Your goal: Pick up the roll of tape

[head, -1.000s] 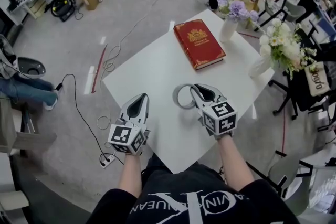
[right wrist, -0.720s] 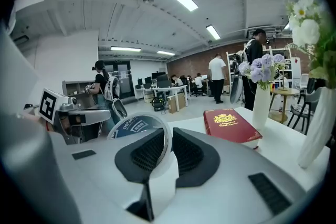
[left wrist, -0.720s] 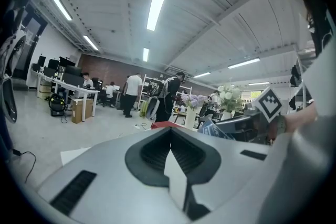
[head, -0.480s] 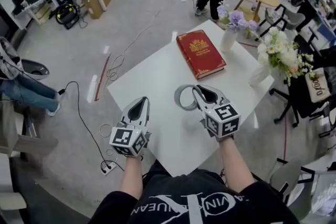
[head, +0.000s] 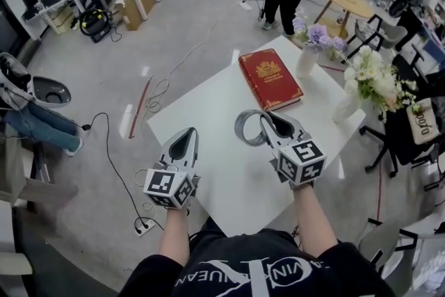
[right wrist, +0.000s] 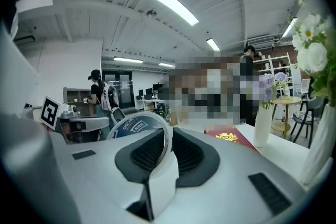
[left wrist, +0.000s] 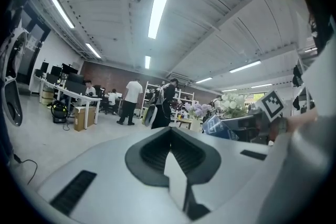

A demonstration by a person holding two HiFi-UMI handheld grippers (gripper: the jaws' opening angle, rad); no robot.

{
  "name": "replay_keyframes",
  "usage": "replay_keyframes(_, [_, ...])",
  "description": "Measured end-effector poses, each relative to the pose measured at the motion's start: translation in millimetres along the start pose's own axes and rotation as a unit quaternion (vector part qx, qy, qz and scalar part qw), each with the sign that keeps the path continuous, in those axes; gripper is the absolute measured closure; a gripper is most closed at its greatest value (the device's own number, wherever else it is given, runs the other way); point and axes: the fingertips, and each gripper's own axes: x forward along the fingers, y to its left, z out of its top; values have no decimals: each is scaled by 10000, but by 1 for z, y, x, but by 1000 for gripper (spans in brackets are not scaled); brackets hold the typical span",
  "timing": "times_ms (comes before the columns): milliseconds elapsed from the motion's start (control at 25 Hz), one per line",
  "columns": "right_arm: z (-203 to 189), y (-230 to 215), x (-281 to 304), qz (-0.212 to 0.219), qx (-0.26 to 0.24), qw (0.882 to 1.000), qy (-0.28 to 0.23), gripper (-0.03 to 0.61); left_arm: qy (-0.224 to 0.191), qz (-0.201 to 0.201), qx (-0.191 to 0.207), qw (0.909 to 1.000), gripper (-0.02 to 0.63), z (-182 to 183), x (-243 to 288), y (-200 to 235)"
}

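Right fingers (right wrist: 193,157) are clamping the tape (right wrist: 132,126) by its wall, holding it off the desk (head: 208,108); left fingers (left wrist: 152,152) are sitting together

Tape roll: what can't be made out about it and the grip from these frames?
- Roll of tape: in the right gripper view its lower part is hidden between the jaws of the right gripper, and the label print is too small to read.
- Gap between the roll and the table: the head view looks steeply down, and in the right gripper view the gripper body covers the tabletop beneath it.
- Red book: the title is too small in the head view.
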Motion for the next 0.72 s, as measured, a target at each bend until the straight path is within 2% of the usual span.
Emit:
replay_keyframes(160, [7, 1, 2, 40, 139, 9998, -144, 514, -39, 86, 7, 10000, 611, 6, -1, 7])
replay_keyframes(720, [45, 9, -2, 175, -80, 9980, -599, 514, -247, 231, 131, 9993, 611, 41, -11, 15])
